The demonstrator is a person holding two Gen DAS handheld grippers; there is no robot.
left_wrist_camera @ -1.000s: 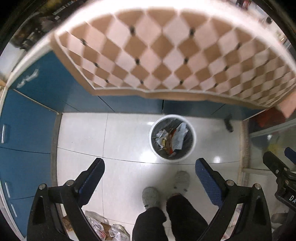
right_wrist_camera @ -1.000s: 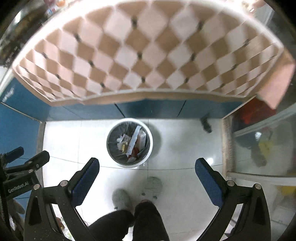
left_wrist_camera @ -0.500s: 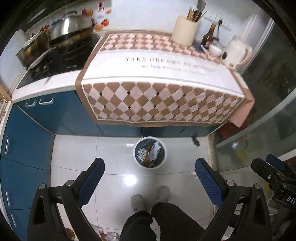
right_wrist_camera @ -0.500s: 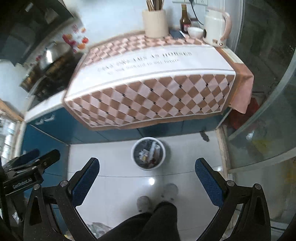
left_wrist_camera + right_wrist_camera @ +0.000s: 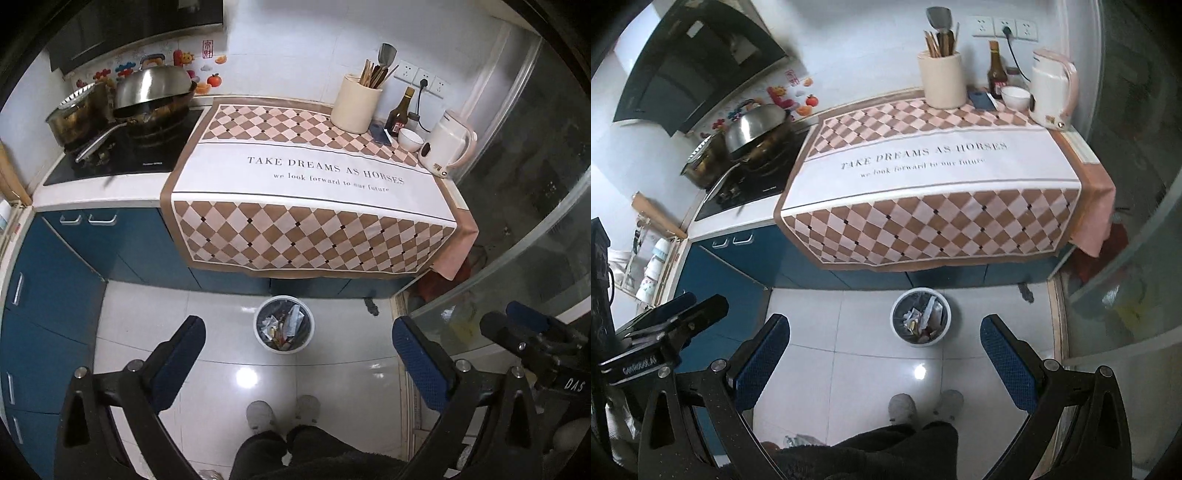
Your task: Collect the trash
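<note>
- Left gripper: jaws wide apart, nothing between them, low in the frame above the floor.
- Right gripper: jaws also wide, holding nothing.
- Bin: white, round, full of trash, on the pale floor at frame centre, just below the cloth edge.
- Kettle: upper right, on the cloth.
- Wok: upper left, lidded.

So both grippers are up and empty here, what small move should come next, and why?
Probably sweep the view along the counter for leftover trash. The left gripper and right gripper are open and hold nothing, the bin already holds scraps, and no loose trash shows on the tablecloth.
</note>
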